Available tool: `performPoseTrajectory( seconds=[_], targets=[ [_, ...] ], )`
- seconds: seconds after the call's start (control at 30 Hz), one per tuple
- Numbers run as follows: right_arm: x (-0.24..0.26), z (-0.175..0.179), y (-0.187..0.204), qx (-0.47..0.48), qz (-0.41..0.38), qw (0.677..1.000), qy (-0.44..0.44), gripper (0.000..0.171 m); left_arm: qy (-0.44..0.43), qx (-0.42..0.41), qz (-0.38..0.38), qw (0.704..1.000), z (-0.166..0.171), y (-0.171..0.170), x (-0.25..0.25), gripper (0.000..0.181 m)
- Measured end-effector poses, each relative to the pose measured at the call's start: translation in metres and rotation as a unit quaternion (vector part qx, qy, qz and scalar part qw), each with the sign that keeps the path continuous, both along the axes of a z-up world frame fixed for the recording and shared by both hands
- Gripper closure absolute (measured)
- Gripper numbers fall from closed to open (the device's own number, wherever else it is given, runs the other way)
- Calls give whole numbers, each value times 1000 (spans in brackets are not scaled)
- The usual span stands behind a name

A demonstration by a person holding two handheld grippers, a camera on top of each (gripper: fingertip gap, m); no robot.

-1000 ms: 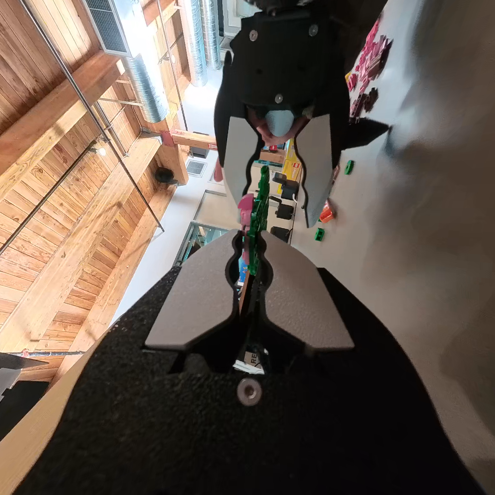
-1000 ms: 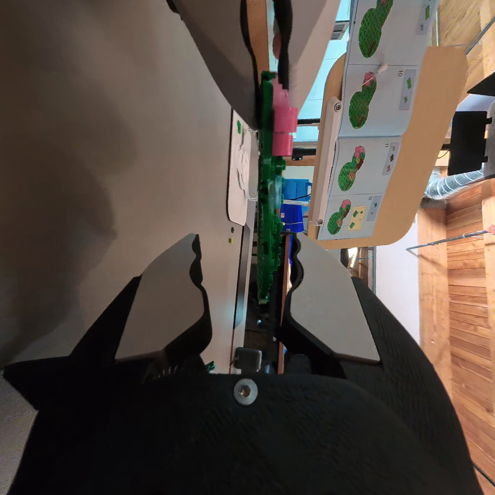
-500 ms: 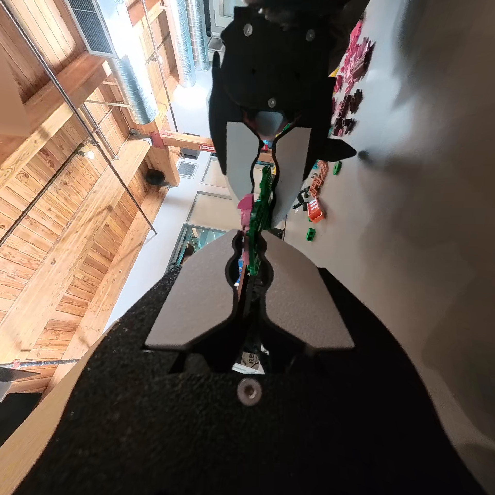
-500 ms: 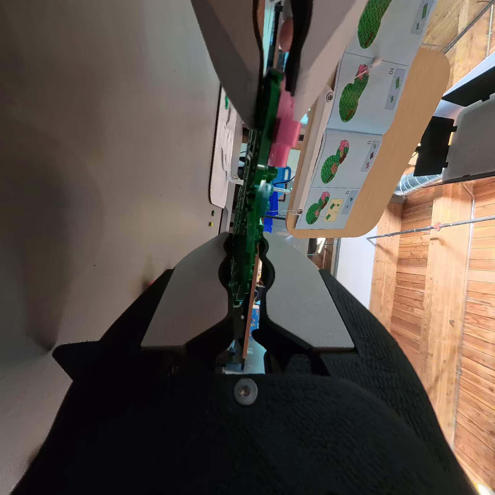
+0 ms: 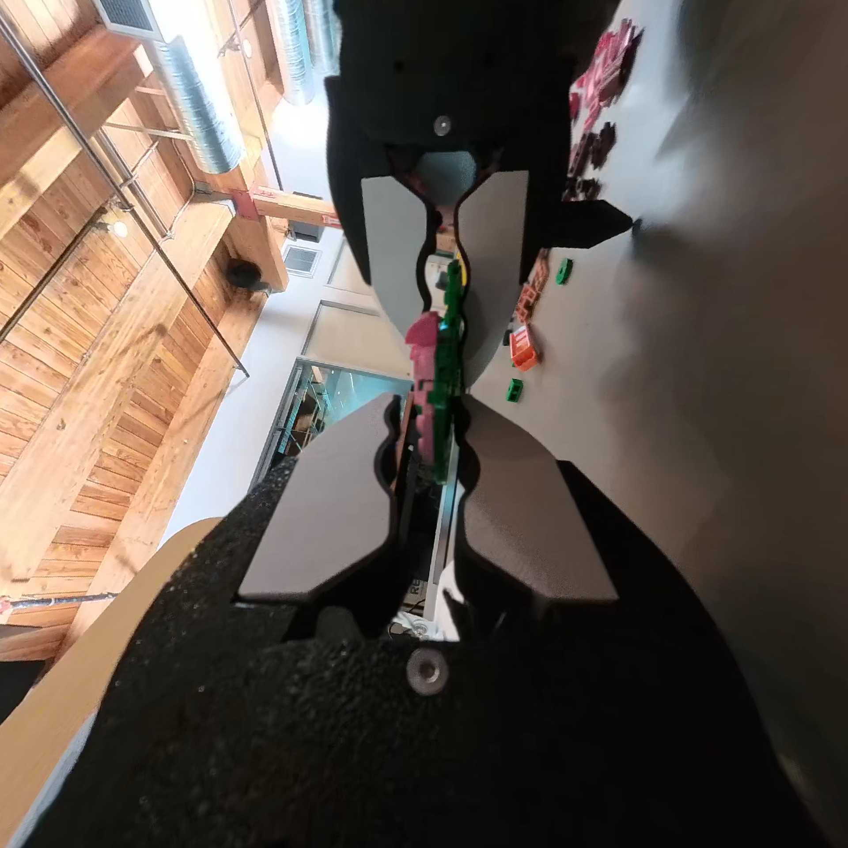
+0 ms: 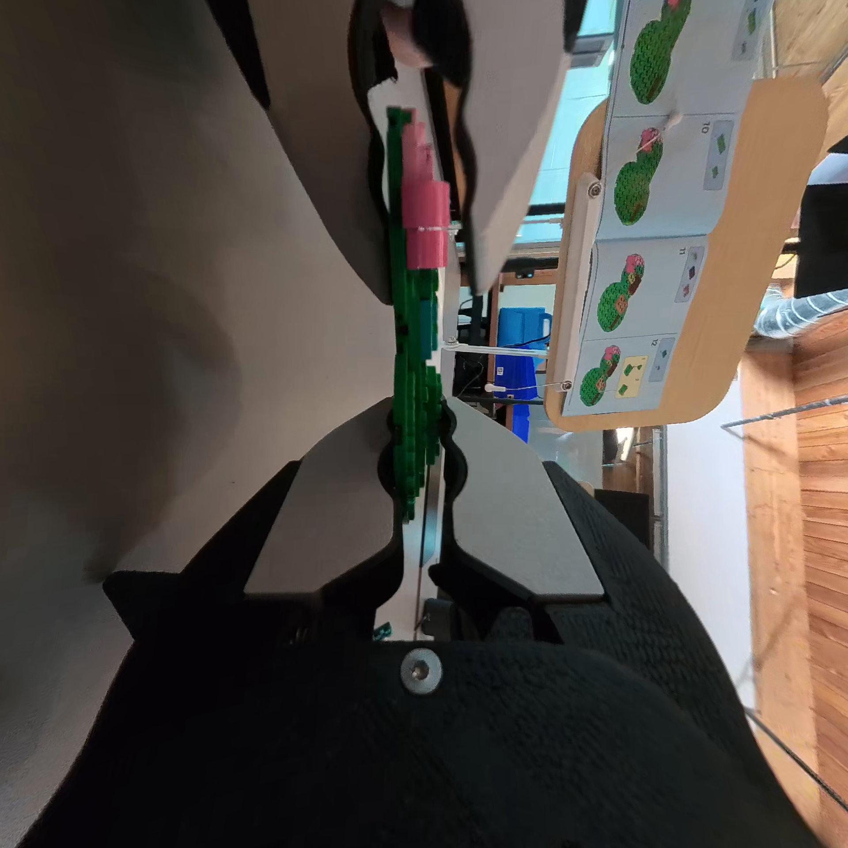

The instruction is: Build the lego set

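Edge-on, the green lego plate (image 6: pixel 415 390) is held in mid-air between both grippers, above the grey table (image 5: pixel 688 413). The right gripper (image 6: pixel 420 413) is clamped on its near end; at the far end, w/ pink bricks (image 6: pixel 424 215) stacked on it, the plate is seen between the left gripper (image 5: pixel 424 413) fingers, which are nearly closed on it. Loose pcs are scattered on the table: orange brick (image 5: pixel 523 351), small green bricks (image 5: pixel 514 390), dark red pile (image 5: pixel 596 105). An open instruction booklet (image 6: pixel 651 215) is propped on a wooden board (image 6: pixel 743 257); its writing is not transcribed.
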State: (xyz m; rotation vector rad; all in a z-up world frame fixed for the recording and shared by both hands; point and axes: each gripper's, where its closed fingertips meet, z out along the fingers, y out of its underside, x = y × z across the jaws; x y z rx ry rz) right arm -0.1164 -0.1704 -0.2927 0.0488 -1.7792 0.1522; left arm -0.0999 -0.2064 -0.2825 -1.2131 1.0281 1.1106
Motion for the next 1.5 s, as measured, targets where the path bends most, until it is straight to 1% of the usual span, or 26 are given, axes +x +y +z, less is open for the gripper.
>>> performPoseTrajectory(
  seconds=[0.07,0.17,0.27,0.53,0.77,0.97,1.1,1.23,1.3,1.4,1.5],
  targets=[
    [0,0,0,-5,-2,1000,-4,158,10,-7,1,1000,-3,0,1,167],
    [0,-3,0,5,-6,1000,-11,158,8,-26,4,1000,-6,1,1,168],
    [1,-2,0,30,-12,999,-4,157,-22,-44,6,999,-5,1,1,169],
    [3,0,3,89,-34,995,10,154,-52,-62,26,996,-5,3,-1,169],
    [5,0,0,67,-25,997,-8,156,-25,-56,5,998,-5,0,7,169],
    [7,-1,1,86,-20,996,-13,157,-25,-64,-2,998,-8,0,10,169],
    [9,0,1,56,-29,998,-31,157,-40,-63,-9,997,-5,0,11,169],
    [10,1,-1,72,-20,997,-25,157,-28,-59,-14,998,-4,-2,13,169],
    [11,1,-2,68,-13,997,-31,158,-28,-59,-19,998,-4,-2,14,169],
    [14,-1,-1,88,-10,995,-36,158,-22,-64,-22,997,-7,-2,17,169],
    [14,-2,-2,66,-12,997,-46,157,-27,-65,-24,997,-6,-2,17,169]
  ],
)
